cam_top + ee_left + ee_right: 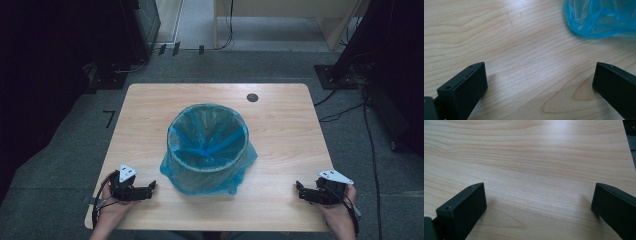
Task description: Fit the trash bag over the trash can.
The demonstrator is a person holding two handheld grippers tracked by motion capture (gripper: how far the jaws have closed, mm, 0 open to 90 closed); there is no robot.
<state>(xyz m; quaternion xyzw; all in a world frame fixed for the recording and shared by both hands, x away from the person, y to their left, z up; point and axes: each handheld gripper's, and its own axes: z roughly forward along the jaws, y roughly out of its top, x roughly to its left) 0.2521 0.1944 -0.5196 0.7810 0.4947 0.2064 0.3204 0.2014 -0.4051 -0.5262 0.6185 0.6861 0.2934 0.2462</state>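
A round bin point(208, 148) lined with a blue plastic bag stands upright in the middle of the wooden table point(150, 115); the bag's loose skirt spreads on the wood around its base. My left gripper point(152, 188) rests at the front left of the table, open, pointing toward the bin with nothing between its jaws. In the left gripper view a fold of the blue bag point(599, 20) lies beyond my open left gripper point(540, 75). At the front right my right gripper point(299, 189) rests on the table. In its own view, the right gripper point(539, 195) stands open over bare wood.
A dark round grommet point(252, 97) sits in the table's far right part. Grey carpet with cables point(345, 107) surrounds the table, and dark equipment stands at both sides. A light wooden desk point(300, 15) stands beyond.
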